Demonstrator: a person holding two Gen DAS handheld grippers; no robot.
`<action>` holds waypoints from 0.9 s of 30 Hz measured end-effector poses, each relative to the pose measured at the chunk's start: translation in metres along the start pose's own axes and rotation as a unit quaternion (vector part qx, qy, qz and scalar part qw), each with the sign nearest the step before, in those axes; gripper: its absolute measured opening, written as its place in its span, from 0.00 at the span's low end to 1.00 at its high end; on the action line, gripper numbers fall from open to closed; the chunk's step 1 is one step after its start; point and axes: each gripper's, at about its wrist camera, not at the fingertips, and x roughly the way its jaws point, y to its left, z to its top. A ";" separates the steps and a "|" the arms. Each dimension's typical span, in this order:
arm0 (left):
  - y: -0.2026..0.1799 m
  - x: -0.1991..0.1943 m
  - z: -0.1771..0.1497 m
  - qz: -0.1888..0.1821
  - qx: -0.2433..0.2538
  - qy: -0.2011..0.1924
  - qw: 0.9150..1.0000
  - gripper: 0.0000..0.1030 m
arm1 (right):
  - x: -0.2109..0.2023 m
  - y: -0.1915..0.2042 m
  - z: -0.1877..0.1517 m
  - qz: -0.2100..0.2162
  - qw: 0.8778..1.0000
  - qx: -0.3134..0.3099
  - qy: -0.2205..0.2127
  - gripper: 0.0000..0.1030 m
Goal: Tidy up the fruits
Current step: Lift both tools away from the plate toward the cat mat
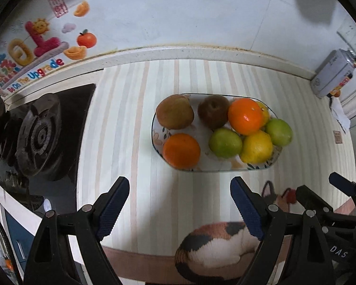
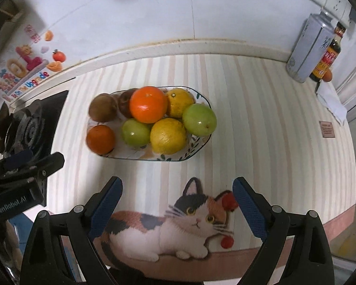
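A patterned oval plate [image 1: 157, 140] [image 2: 197, 142] on the striped mat holds several fruits: two oranges [image 1: 181, 150] [image 2: 148, 104], two green fruits [image 1: 225, 142] [image 2: 199, 118], yellow lemons [image 1: 256, 146] [image 2: 168, 135] and two brown fruits [image 1: 174, 115] [image 2: 103, 110]. One orange [image 1: 245, 116] rests on top of the pile. My left gripper [image 1: 180, 204] is open and empty, near side of the plate. My right gripper [image 2: 177, 204] is open and empty over the cat picture [image 2: 168, 225], also short of the plate.
A gas stove burner [image 1: 39, 137] [image 2: 26, 130] sits at the left. A tin box [image 2: 306, 49] [image 1: 332, 73] and a dark sauce bottle [image 2: 327, 54] stand at the back right by the wall. A wall sticker [image 1: 33, 47] is at the back left.
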 end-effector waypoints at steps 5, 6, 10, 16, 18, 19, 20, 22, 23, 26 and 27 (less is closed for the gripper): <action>0.005 -0.035 -0.023 -0.008 0.002 -0.025 1.000 0.84 | -0.041 0.006 -0.020 0.010 1.000 -0.005 -0.024 0.93; 0.006 -0.046 -0.029 -0.009 0.004 -0.035 0.999 0.84 | -0.051 0.007 -0.024 0.010 0.999 -0.008 -0.030 0.93; 0.010 -0.076 -0.042 -0.012 0.003 -0.062 0.998 0.84 | -0.084 0.012 -0.037 0.015 0.999 -0.010 -0.051 0.93; 0.016 -0.119 -0.059 -0.024 -0.005 -0.097 0.995 0.84 | -0.129 0.016 -0.053 0.022 0.996 -0.013 -0.080 0.93; 0.017 -0.130 -0.065 -0.025 -0.006 -0.105 0.994 0.84 | -0.142 0.017 -0.057 0.025 0.996 -0.014 -0.090 0.93; 0.018 -0.133 -0.068 -0.025 -0.006 -0.108 0.994 0.84 | -0.148 0.018 -0.059 0.026 0.995 -0.015 -0.094 0.93; 0.018 -0.138 -0.071 -0.025 -0.006 -0.114 0.993 0.84 | -0.153 0.018 -0.060 0.026 0.995 -0.016 -0.098 0.93; 0.017 -0.144 -0.076 -0.023 -0.004 -0.122 0.992 0.84 | -0.165 0.019 -0.062 0.025 0.994 -0.019 -0.108 0.93; 0.017 -0.147 -0.077 -0.023 -0.003 -0.124 0.992 0.84 | -0.170 0.020 -0.063 0.025 0.993 -0.021 -0.111 0.93; 0.016 -0.154 -0.083 -0.026 -0.005 -0.131 0.991 0.84 | -0.180 0.022 -0.065 0.024 0.992 -0.024 -0.119 0.93; 0.016 -0.156 -0.085 -0.027 -0.004 -0.132 0.991 0.84 | -0.182 0.023 -0.065 0.023 0.992 -0.025 -0.121 0.93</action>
